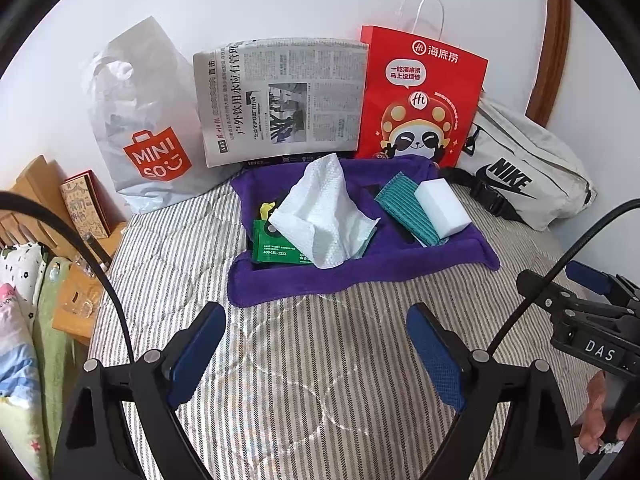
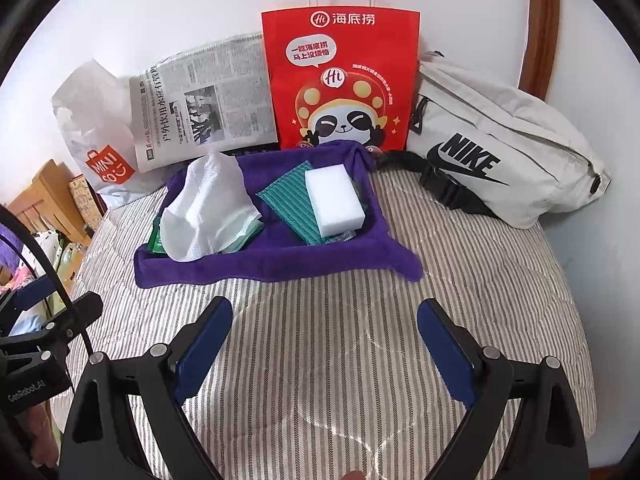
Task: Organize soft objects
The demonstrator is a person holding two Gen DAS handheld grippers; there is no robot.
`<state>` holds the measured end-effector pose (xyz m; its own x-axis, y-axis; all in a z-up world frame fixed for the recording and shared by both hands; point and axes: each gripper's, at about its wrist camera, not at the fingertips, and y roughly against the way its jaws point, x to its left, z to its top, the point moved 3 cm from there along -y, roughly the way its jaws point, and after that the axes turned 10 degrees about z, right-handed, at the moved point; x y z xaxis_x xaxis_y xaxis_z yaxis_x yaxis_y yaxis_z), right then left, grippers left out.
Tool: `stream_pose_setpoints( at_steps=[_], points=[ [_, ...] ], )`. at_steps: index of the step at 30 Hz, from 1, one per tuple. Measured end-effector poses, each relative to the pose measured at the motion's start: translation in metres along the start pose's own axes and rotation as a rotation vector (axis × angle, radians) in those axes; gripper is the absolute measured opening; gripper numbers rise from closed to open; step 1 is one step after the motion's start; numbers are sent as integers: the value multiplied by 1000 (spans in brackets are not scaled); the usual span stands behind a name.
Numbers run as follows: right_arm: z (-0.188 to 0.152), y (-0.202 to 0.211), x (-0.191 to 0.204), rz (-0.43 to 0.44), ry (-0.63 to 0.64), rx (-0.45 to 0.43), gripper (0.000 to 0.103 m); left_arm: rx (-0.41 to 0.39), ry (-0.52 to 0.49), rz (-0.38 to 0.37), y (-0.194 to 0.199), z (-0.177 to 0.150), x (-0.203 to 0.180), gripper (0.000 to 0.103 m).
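Lot: soft goods gathered on a striped bed (image 1: 320, 360), set against a white wall. Centre piece, a purple towel (image 1: 360, 272) draped over a low tray-like form, its edges spilling onto the bedding. Contents, left half: a crumpled white paper towel (image 1: 324, 216) lying on a green packet (image 1: 276, 250), with a small yellow item (image 1: 266, 209) tucked behind, too hidden to identify. Contents, right half: a white sponge block (image 1: 442, 208) resting on a teal ribbed cloth (image 1: 400, 208). Backdrop, left to right: a white plastic shopping bag (image 1: 148, 120), a folded newspaper (image 1: 280, 100), a red paper bag (image 1: 424, 96), a grey waist bag (image 1: 528, 168), all propped at the wall. Stage of work, by judgement: either the start or the close, since the soft items sit collected in the towel and nothing is in transit (the frames alone do not settle which). A next move would call for a reach forward over the near hem of the towel, then a light pinch on the limp paper towel or the sponge, taking care not to drag the towel itself. Left hand-held gripper (image 1: 316, 354): jaws spread wide, empty, hovering above bare bedding short of the towel. Right hand-held gripper (image 2: 326, 352): likewise released and empty, well apart from every item.
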<state>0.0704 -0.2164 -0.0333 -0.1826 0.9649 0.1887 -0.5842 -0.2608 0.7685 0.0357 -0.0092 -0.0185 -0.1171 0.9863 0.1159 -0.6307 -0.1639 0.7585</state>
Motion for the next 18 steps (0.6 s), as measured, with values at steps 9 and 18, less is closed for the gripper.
stream_pose_setpoints(
  at_steps=[9,18],
  points=[
    [0,0,1,-3,5,1,93,-2,-3,6,1,0,2,92],
    [0,0,3,-27,19,2,93,5,9,10,1,0,3,92]
  ],
)
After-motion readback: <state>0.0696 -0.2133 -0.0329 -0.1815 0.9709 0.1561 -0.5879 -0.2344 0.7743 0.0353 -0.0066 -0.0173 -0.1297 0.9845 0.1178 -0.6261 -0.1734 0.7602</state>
